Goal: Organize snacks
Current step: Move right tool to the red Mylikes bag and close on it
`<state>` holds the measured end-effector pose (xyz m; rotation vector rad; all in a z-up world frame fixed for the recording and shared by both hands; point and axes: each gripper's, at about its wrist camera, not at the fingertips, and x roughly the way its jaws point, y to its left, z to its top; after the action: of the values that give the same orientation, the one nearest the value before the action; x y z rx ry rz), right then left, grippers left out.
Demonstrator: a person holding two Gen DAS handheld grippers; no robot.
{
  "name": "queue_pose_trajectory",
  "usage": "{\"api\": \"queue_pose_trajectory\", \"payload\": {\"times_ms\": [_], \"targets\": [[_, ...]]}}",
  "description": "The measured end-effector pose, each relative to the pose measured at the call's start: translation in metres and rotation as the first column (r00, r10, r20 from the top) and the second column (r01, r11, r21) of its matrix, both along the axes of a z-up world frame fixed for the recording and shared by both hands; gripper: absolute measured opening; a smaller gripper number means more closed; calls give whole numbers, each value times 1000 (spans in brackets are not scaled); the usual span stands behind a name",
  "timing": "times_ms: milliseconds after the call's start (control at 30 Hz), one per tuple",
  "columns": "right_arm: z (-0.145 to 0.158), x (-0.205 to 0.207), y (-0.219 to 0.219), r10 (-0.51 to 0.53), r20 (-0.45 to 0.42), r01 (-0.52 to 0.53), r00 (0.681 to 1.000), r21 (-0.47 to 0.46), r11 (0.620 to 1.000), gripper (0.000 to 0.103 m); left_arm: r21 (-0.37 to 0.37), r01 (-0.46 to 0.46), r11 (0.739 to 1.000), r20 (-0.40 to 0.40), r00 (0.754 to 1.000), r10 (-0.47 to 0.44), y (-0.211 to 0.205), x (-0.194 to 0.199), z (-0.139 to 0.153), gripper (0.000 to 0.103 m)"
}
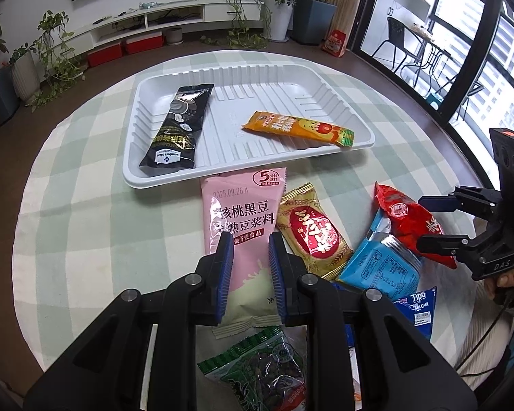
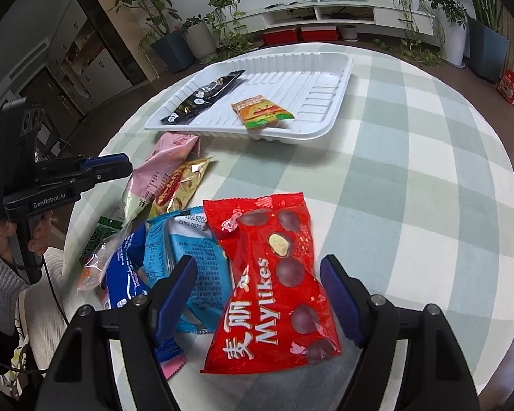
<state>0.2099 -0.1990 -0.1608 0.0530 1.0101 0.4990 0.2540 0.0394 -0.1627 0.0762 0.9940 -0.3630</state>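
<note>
At the bottom centre of the right wrist view, the right gripper (image 2: 257, 294) is standing wide open, its jaws straddling the red Mylikes bag (image 2: 274, 281) without touching it; this is judged to be a lining-up for a pick. The bag is lying flat, overlapping the light blue packet (image 2: 192, 263) at its left.

At the bottom centre of the left wrist view, the left gripper (image 1: 248, 267) is hanging partly open over the pink soy-milk pouch (image 1: 240, 226), nothing held. Beside the pouch, the gold wafer packet (image 1: 308, 233) is waiting in the loose pile.

Farther up the frame, the white tray (image 1: 325, 68) is receiving the sorted snacks: the black packet (image 1: 178, 130) is lying at its left, the orange bar (image 1: 298, 128) across its near right edge. Most of the pile is remaining unsorted.
</note>
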Motion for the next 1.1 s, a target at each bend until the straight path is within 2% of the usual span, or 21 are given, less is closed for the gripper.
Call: {"api": "queue_pose_trajectory", "payload": {"times_ms": [200,300,333,367,867,933,1000,1100], "targets": [[-3,-1,6,12,8,-12,1000,-27,1000,77,-3,11,1000,-5,1000,-11,-3,4,-2,21],[-3,-1,8,15,12,-14,1000,-35,999,77,16,4,1000,-18,1000,-4,-4,8,-6,35],[-3,-1,8,14,13,-14,1000,-34,999,77,20,-3,1000,-28,1000,3,-3,10,-9,46],[-4,-1,7,14,13,-13,1000,-33,999,77,18,-11,1000,-35,999,11,-1,10,-11,50],[-11,1,11,17,12,-16,1000,-93,996,77,45,10,999,-51,999,-8,-8,19,-29,50],[-11,1,11,19,20,-17,1000,-102,995,73,38,13,999,-50,999,-11,-8,20,-31,50],[-10,2,9,10,30,-6,999,-111,994,59,26,20,999,-47,999,-19,-6,21,-32,50],[-10,4,4,2,26,0,1000,-80,997,54,-1,25,1000,-46,999,-25,-3,22,-35,49]]}}
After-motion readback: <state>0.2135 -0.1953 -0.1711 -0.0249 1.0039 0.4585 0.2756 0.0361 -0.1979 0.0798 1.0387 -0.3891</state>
